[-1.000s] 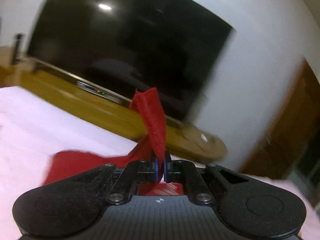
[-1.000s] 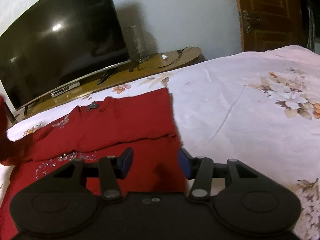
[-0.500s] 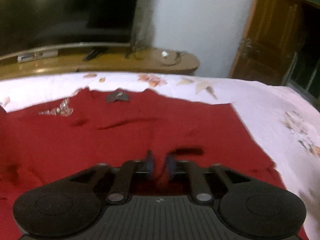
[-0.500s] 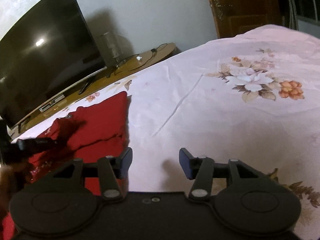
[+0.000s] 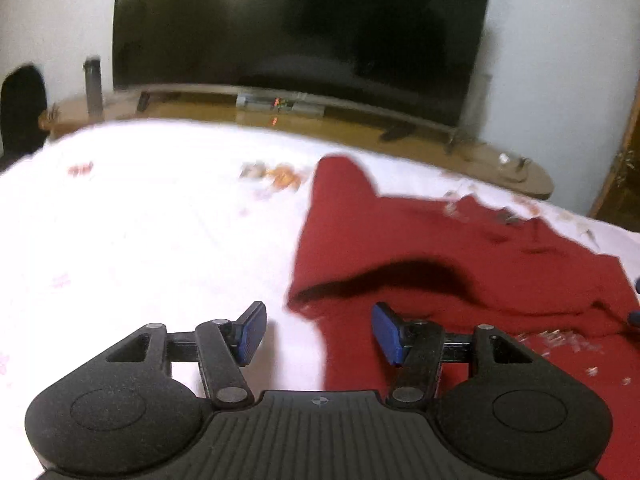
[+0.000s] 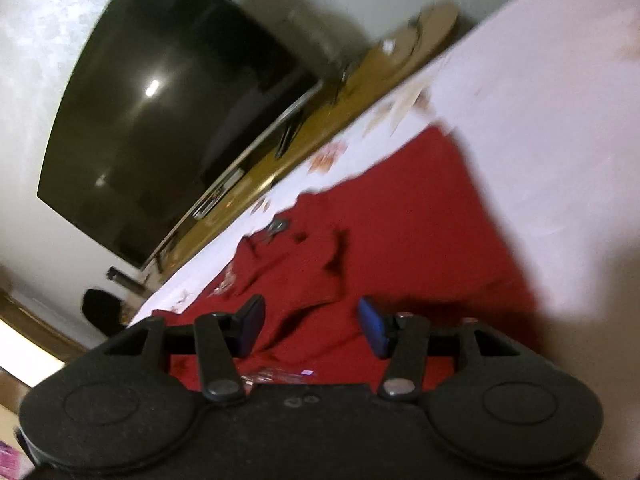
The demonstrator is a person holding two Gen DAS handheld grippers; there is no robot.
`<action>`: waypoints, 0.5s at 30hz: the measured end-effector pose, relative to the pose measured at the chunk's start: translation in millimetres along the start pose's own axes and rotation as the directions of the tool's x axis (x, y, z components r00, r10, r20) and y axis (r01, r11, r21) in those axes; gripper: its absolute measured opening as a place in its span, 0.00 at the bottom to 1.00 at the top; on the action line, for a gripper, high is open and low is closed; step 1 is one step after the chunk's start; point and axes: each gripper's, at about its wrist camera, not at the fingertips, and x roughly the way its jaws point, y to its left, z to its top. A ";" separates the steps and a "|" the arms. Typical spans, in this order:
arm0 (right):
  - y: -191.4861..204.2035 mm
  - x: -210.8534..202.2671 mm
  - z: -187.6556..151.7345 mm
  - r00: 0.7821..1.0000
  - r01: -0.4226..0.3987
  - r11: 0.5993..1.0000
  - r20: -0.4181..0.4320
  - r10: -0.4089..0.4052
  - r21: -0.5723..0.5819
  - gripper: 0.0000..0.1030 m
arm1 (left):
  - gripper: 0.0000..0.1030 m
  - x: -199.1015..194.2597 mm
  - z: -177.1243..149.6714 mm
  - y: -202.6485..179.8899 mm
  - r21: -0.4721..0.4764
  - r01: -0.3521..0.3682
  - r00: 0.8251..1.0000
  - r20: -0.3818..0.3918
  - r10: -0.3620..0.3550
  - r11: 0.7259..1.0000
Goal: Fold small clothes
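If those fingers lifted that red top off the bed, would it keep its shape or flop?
The red top would probably flop: it lies in soft folds with a raised, drooping edge. It looks light, likely bunching when pushed. The sparkly beads might snag the fingers.

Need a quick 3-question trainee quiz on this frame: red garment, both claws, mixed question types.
1. True or false: the left claw is clamped on the red garment.
2. Multiple choice: what does the garment lie on? A) a wooden floor B) a pale floral bedsheet C) a glass table
3. Short answer: what large dark object stands on the wooden stand beyond the bed?

Key:
1. False. Its jaws have just been opening and stand apart, gripping no cloth.
2. B
3. The television; the right claw view shows it too, tilted.
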 end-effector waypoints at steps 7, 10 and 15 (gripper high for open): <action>6.6 53.5 5.1 0.997 0.014 0.998 -0.075 -0.009 0.063 0.26 | 0.56 28.8 0.6 13.3 -0.030 0.045 0.999 -0.025 -0.046 0.999; 11.5 57.2 4.2 0.995 0.072 0.997 -0.068 -0.071 0.011 0.06 | 0.45 25.4 -0.1 15.3 0.014 0.035 0.999 -0.026 -0.034 0.999; 32.0 24.3 12.6 0.993 0.110 0.984 0.062 -0.102 -0.140 0.06 | 0.06 21.6 2.1 27.2 0.026 0.075 0.997 -0.035 -0.074 0.997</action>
